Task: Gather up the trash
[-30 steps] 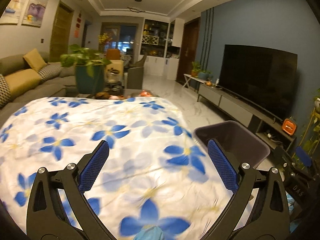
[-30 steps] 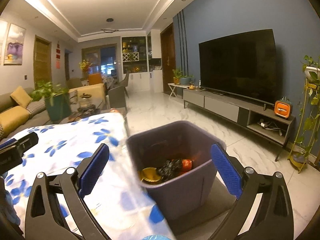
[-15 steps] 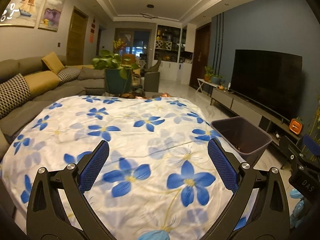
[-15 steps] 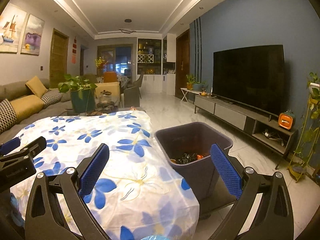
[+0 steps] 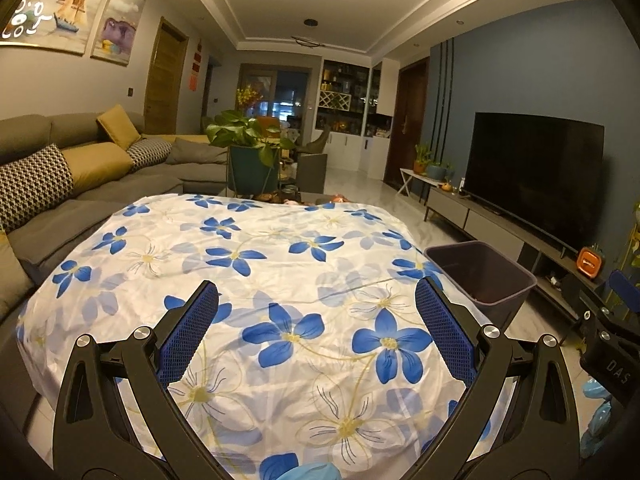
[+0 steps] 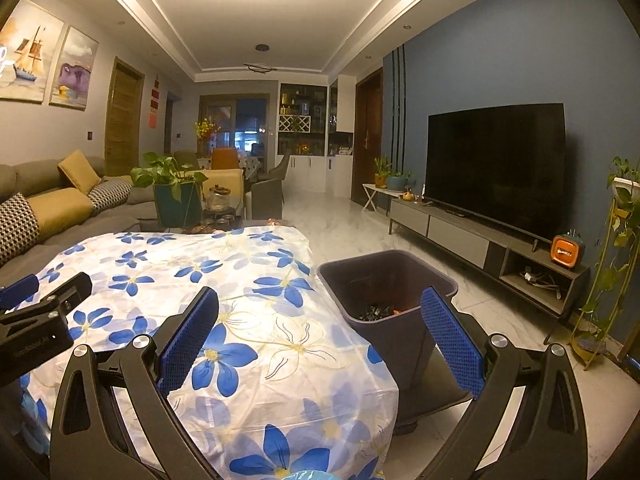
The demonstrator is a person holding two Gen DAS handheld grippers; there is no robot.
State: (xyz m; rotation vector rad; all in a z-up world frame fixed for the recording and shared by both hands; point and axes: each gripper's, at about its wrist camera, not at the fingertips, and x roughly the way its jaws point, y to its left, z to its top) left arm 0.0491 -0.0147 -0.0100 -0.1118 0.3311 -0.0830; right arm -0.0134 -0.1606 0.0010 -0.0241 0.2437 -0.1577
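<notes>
Closest to me, my left gripper (image 5: 316, 312) hangs over the table with its blue-padded fingers (image 5: 188, 332) spread wide apart and nothing between them. My right gripper (image 6: 320, 316) is spread just as wide and also holds nothing; its right finger overlaps my view of the bin. At the left edge of the right wrist view I can see the black body of the left gripper beside it.

Under both grippers lies a white tablecloth (image 5: 280, 272) printed with blue flowers, draped over the table and hanging down its sides. I see no loose trash on the cloth.

Just beside the table's right edge, on the pale marble floor (image 6: 344, 220), stands a dark purple-grey trash bin (image 6: 384, 280). Dark scraps of trash (image 6: 378, 312) with a bit of orange lie at its bottom.

Farther off, a potted green plant (image 5: 248, 136) stands past the table's far end. A grey sofa (image 5: 132, 176) with yellow and patterned cushions runs along the left. A large dark television (image 6: 496, 164) sits on a low cabinet against the blue wall on the right
</notes>
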